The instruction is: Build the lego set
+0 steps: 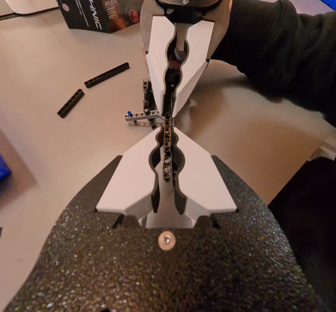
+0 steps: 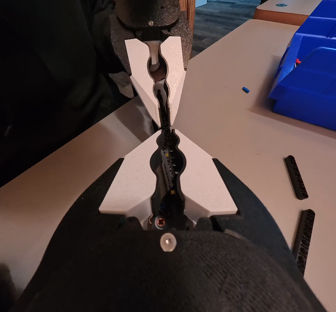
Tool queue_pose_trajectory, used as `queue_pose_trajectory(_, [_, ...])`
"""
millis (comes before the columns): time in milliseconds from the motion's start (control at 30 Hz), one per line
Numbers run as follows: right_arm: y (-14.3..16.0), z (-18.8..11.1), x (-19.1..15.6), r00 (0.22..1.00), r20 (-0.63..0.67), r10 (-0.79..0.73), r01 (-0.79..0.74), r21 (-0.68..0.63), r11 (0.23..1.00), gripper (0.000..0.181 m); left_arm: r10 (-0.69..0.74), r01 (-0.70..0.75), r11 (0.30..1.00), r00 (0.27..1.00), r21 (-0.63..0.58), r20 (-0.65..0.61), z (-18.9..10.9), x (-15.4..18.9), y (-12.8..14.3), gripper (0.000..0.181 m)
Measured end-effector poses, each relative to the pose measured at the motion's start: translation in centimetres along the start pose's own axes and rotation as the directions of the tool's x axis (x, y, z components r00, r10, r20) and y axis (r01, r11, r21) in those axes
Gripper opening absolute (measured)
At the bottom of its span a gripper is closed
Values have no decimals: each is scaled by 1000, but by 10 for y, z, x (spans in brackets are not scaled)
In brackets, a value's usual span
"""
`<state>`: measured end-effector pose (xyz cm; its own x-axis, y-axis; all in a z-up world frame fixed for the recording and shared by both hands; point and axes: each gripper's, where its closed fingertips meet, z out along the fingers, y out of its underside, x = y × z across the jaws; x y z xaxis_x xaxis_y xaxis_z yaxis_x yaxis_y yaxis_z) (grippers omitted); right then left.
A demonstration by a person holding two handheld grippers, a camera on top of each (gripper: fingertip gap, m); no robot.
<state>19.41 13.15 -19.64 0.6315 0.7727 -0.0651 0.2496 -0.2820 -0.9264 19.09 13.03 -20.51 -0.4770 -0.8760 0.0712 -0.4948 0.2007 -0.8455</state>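
My left gripper [image 1: 166, 128] is shut on one end of a long black holed beam [image 1: 167, 150]. The beam runs straight ahead into my right gripper [image 1: 168, 116], which faces mine tip to tip. That beam belongs to a small assembly of black beams and a grey beam [image 1: 140, 116] with a blue pin, sticking out to the left just above the table. In the right wrist view my right gripper [image 2: 167, 130] is shut on the assembly [image 2: 168, 165], with grey beam and yellow axle ends between its fingers. The left gripper [image 2: 166, 125] holds the black beam [image 2: 163, 114] opposite.
Two loose black beams lie on the beige table [image 1: 107, 75], [image 1: 71, 103], also in the right wrist view [image 2: 296, 177], [image 2: 305, 239]. The set's black box [image 1: 87, 3] stands behind. Blue bins [image 2: 309, 70] are at the right, with a small blue pin [image 2: 245, 89] nearby. A dark sleeve [image 1: 272, 48] crosses the table. Only a small space, under 4 cm, lies between the two pairs of fingers. Left tips and right tips are each some 20 cm from the small blue pin [image 2: 245, 89].
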Motion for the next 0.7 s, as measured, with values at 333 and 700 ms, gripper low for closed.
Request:
queue_pose_trajectory(333, [0, 0, -1, 1000, 0, -9, 9, 5, 1000, 6, 2, -2, 1000, 999, 13, 42, 0, 0, 0, 5])
queue_pose_trajectory(700, [0, 0, -2, 999, -16, -37, 37, 16, 999, 5, 101, -99, 995, 988, -18, 116, 1, 1, 1, 6])
